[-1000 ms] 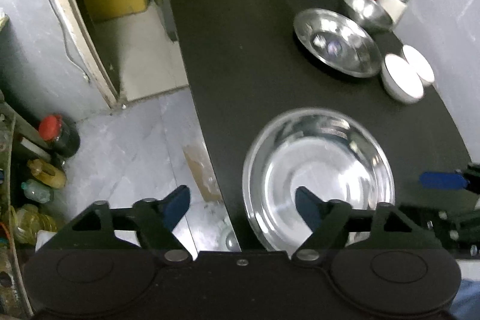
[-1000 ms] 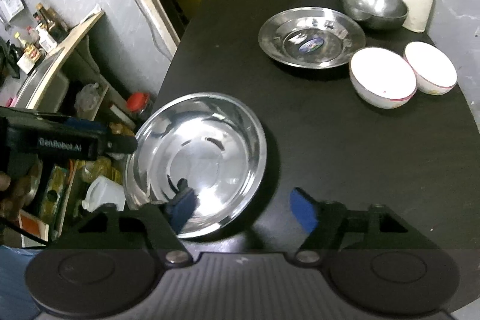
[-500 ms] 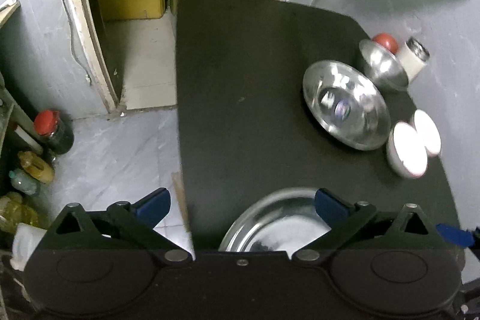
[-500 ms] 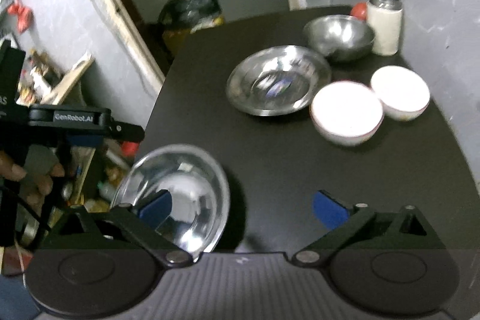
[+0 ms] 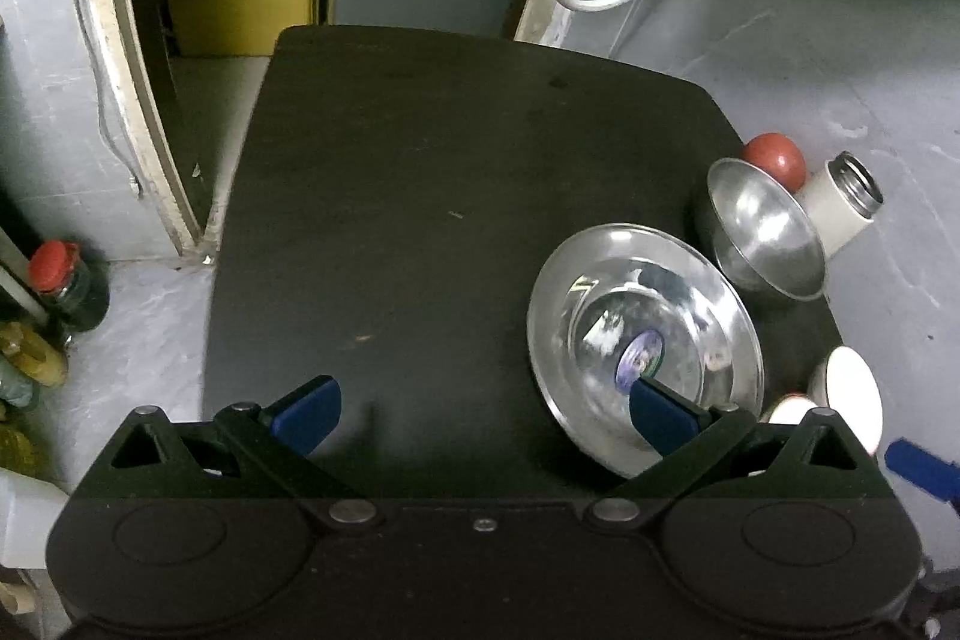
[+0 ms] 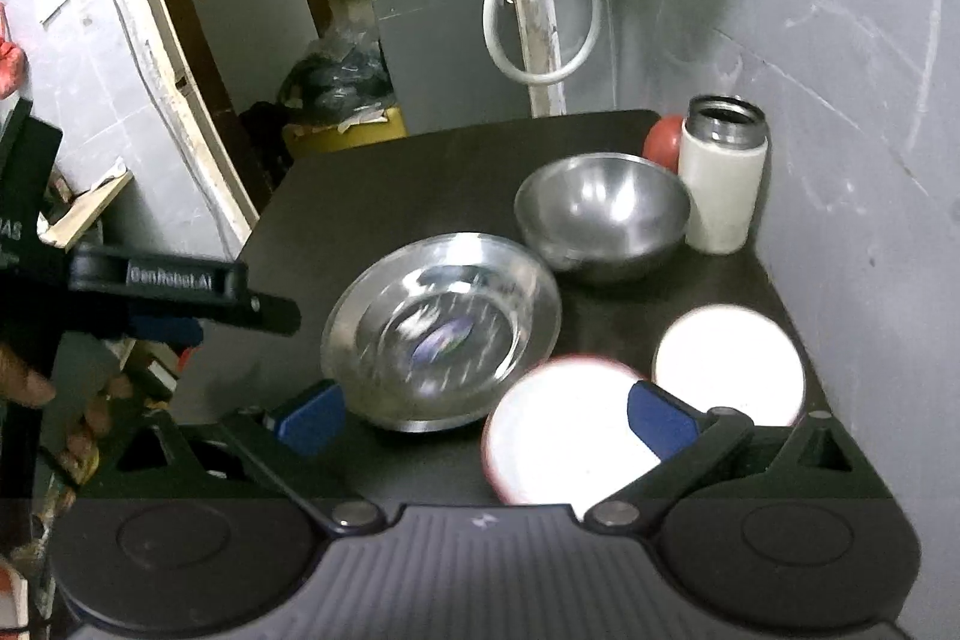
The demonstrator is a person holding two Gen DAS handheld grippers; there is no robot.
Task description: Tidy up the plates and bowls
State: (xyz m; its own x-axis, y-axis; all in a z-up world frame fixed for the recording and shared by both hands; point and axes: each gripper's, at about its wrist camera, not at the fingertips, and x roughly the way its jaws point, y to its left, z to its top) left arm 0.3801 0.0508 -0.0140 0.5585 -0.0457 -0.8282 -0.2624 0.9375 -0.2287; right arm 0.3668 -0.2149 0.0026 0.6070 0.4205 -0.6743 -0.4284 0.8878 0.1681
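A steel plate (image 5: 645, 349) (image 6: 444, 328) with a sticker in its centre lies on the black table (image 5: 420, 220) (image 6: 384, 196). Behind it stands a steel bowl (image 5: 765, 235) (image 6: 603, 217). Two white bowls sit at the right, the nearer one (image 6: 564, 436) and the farther one (image 6: 729, 364), both only partly seen in the left wrist view (image 5: 849, 394). My left gripper (image 5: 483, 415) is open above the table, its right finger over the plate's near edge. My right gripper (image 6: 486, 418) is open above the nearer white bowl. The large steel plate is out of view.
A white steel-rimmed canister (image 5: 843, 208) (image 6: 723, 178) and a red ball (image 5: 774, 157) (image 6: 663, 139) stand at the table's far right corner against the grey wall. Left of the table the floor holds jars (image 5: 66, 280). A doorway and a yellow bin (image 5: 240, 10) lie beyond.
Both grippers have moved forward over the table and opened wider. The large steel plate that lay near them has dropped out of both views. The sticker plate and bowls are now close.
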